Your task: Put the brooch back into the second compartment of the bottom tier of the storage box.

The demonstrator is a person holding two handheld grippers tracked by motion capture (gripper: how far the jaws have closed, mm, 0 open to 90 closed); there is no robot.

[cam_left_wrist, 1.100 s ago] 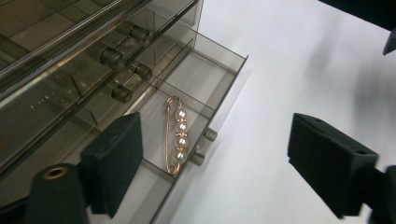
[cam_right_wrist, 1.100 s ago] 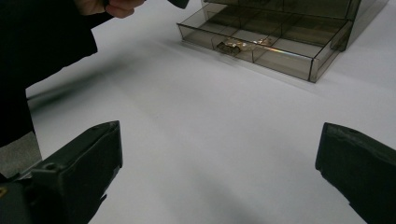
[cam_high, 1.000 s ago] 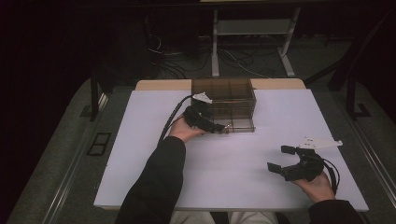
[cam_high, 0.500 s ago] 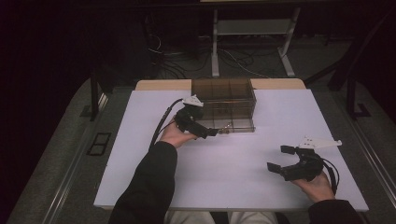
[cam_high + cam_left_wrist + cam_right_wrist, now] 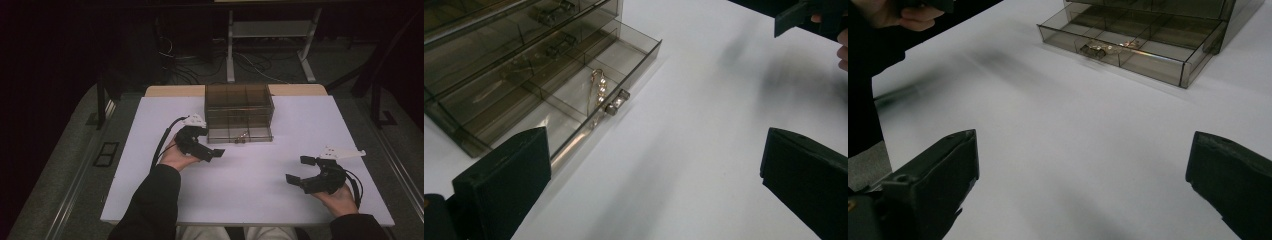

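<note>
Drawer box (image 5: 239, 112): bottom drawer (image 5: 574, 95) out, no readable label; both tools gape empty.

the drawer box (image 5: 239, 107) is made of smoky, glossy see-through plastic; a shiny gold-coloured metal piece (image 5: 599, 87) is seen in its drawer. the table (image 5: 260, 170) is covered in smooth matt white. matt black pads (image 5: 504, 175) are worn.

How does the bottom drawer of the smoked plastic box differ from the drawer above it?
The bottom drawer is pulled out from the box; the drawer above it is pushed in. The bottom drawer holds a gold piece of jewellery behind its knob; in the drawer above it I cannot tell any contents. Both are smoked, see-through and divided into compartments.
</note>
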